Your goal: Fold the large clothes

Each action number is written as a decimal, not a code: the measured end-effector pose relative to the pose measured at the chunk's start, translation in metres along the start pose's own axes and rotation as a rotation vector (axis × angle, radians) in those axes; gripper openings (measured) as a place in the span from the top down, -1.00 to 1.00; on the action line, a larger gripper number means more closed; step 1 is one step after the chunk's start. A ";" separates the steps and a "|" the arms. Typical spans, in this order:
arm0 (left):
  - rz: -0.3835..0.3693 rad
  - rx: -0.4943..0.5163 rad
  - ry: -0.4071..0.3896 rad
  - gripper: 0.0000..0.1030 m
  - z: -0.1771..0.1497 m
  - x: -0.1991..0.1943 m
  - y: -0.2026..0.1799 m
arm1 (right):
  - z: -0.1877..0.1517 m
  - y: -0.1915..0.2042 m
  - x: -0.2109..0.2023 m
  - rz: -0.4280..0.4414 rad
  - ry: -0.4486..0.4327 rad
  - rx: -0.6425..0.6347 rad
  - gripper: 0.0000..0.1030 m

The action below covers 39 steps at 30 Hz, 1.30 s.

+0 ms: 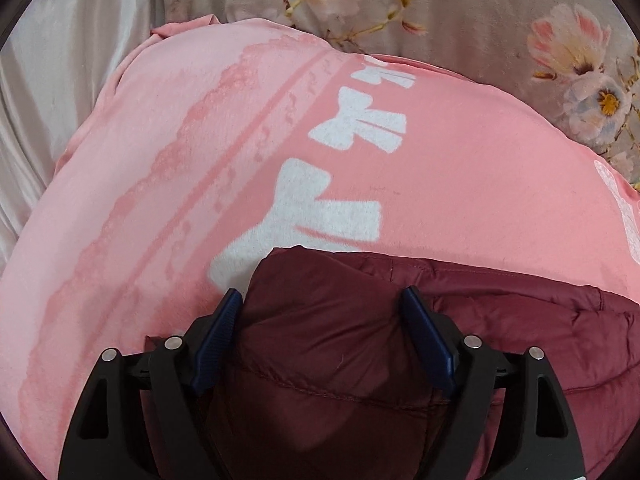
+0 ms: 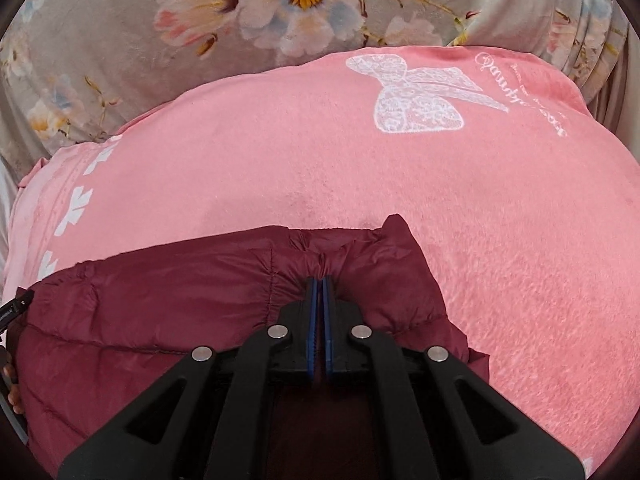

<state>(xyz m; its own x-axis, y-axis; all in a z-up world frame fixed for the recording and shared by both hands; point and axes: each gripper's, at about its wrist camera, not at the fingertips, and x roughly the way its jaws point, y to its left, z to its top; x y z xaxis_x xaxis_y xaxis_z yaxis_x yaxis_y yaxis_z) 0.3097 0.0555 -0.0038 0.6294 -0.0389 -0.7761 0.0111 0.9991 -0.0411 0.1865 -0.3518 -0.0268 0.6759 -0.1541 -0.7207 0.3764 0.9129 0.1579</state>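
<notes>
A maroon quilted puffer jacket (image 1: 340, 332) lies on a pink blanket with white bows (image 1: 200, 160). My left gripper (image 1: 322, 300) is open, its two blue pads (image 1: 218, 324) standing wide apart on either side of a raised corner of the jacket. In the right wrist view the jacket (image 2: 160, 300) fills the lower left on the pink blanket (image 2: 400, 184). My right gripper (image 2: 320, 282) is shut on a pinched fold of the jacket's upper edge, the fabric gathered into wrinkles at the fingertips.
A grey floral bedcover (image 1: 500, 12) lies beyond the pink blanket, also in the right wrist view (image 2: 140, 40). Pale satin fabric (image 1: 60, 80) hangs at the left. A piece of the other gripper (image 2: 12, 308) shows at the left edge of the right view.
</notes>
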 end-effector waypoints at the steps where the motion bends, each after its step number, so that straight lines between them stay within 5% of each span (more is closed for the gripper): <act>1: 0.003 0.000 0.002 -0.62 -0.001 0.001 0.000 | -0.002 -0.001 0.001 -0.001 0.002 0.003 0.99; 25: 0.055 0.027 0.020 -0.75 0.000 0.012 -0.010 | 0.002 -0.006 0.009 -0.002 0.014 0.033 0.99; 29: 0.020 -0.010 0.043 -0.75 0.000 0.007 0.000 | 0.003 0.008 -0.010 -0.101 -0.007 -0.024 0.89; 32: -0.038 -0.084 0.062 -0.68 -0.009 -0.022 0.022 | -0.010 0.041 -0.068 0.051 -0.073 -0.047 0.88; 39: -0.095 -0.200 0.067 -0.68 -0.056 -0.088 0.080 | -0.065 0.138 -0.109 0.253 0.000 -0.214 0.84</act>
<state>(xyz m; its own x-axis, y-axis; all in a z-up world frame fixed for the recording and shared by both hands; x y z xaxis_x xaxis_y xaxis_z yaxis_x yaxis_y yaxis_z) 0.2119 0.1376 0.0263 0.5801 -0.1405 -0.8023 -0.0908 0.9677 -0.2351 0.1238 -0.1840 0.0291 0.7308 0.0877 -0.6769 0.0552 0.9809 0.1867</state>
